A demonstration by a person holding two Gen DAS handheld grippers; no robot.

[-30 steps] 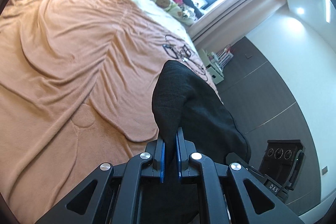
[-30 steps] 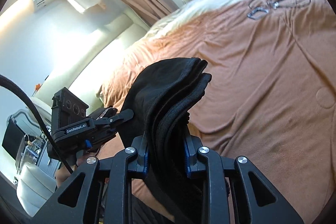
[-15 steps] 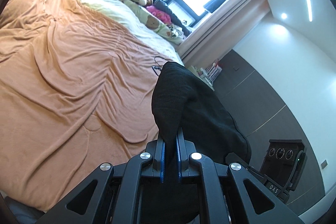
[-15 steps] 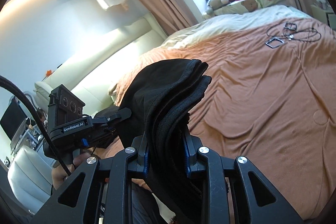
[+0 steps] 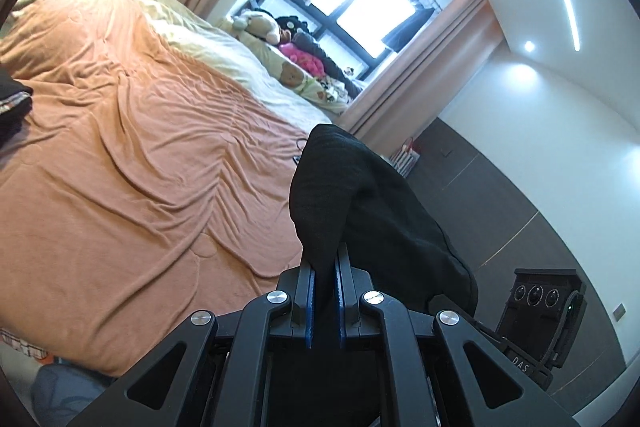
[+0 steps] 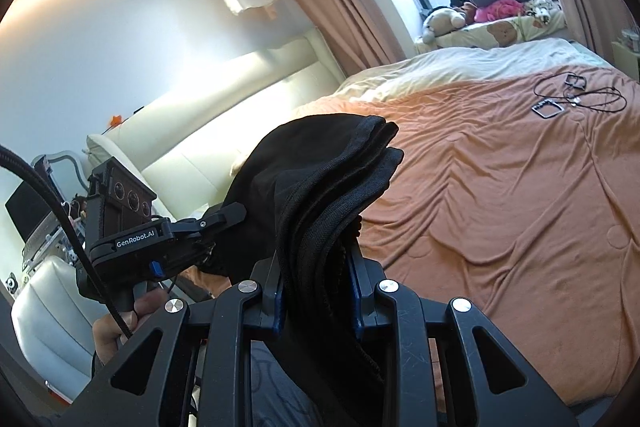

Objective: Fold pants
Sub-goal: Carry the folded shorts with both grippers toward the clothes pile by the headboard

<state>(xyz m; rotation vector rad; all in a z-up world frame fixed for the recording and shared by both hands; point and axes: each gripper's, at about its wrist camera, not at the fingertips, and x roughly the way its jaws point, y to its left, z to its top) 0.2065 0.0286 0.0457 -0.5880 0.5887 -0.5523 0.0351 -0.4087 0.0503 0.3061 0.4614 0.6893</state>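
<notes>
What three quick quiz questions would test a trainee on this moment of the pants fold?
1. True or false: both grippers are shut on the black pants.
2. Which gripper pinches the thicker, layered bunch of fabric: A) left gripper B) right gripper?
3. What lies on the far part of the orange blanket in the right wrist view?

Key: 1. True. 2. B. 3. A black cable with small frame-like items.

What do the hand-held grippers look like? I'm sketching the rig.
The left hand-held gripper and the right hand-held gripper have matte black angular linkage arms, silver round rivets and blue finger pads. Seen from the right wrist, the left unit carries white "GenRobot.AI" lettering, a blue button, and a black braided cable.
</notes>
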